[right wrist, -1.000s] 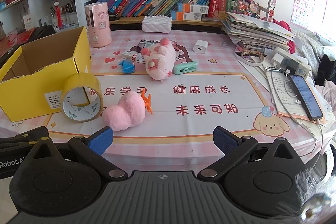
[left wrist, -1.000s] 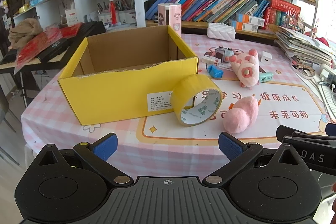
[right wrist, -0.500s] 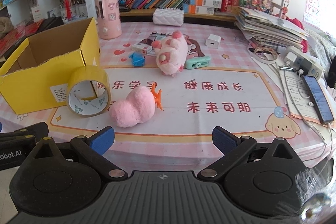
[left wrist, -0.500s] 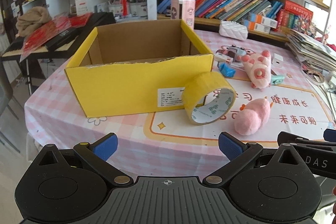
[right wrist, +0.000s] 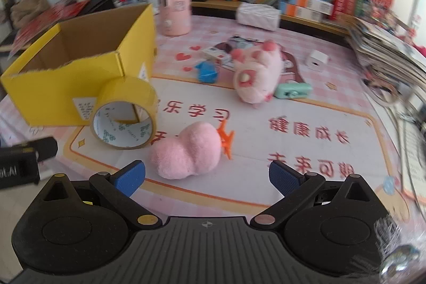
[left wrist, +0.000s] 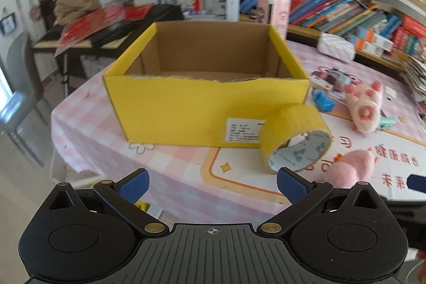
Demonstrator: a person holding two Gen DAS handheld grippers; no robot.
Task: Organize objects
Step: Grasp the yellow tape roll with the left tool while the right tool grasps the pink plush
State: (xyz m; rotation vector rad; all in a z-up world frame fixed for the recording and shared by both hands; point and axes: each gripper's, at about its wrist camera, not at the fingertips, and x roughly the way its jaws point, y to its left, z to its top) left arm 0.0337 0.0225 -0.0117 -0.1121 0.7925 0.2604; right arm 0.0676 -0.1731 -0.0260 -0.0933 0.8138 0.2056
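Observation:
An empty yellow cardboard box (left wrist: pixel 186 108) (right wrist: pixel 53 89) stands open-topped on the pink checked tablecloth. A roll of yellow tape (left wrist: pixel 295 140) (right wrist: pixel 125 116) leans on edge against its front right corner. Right of the roll lies a pink plush toy with orange feet (left wrist: pixel 351 169) (right wrist: pixel 189 151). Further back are a pink pig plush (left wrist: pixel 364 105) (right wrist: pixel 255 76), a blue clip (left wrist: pixel 323 100) (right wrist: pixel 206 72) and a mint green item (right wrist: pixel 293 91). My left gripper (left wrist: pixel 211 184) is open at the table's near edge, facing the box. My right gripper (right wrist: pixel 207 177) is open just short of the pink plush toy.
A pink cylinder (right wrist: pixel 175 4), a white quilted pouch (right wrist: pixel 258 13) and a white charger (right wrist: pixel 316 61) sit at the back. Bookshelves (left wrist: pixel 332 4) rise behind the table. Stacked magazines (right wrist: pixel 386 55) lie at right. A grey chair (left wrist: pixel 18 97) and a dark side table (left wrist: pixel 111 31) stand left.
Both grippers have moved forward and closer to the table; the box, tape and pink plush now look larger. The left view has swung left. Nothing on the table has moved.

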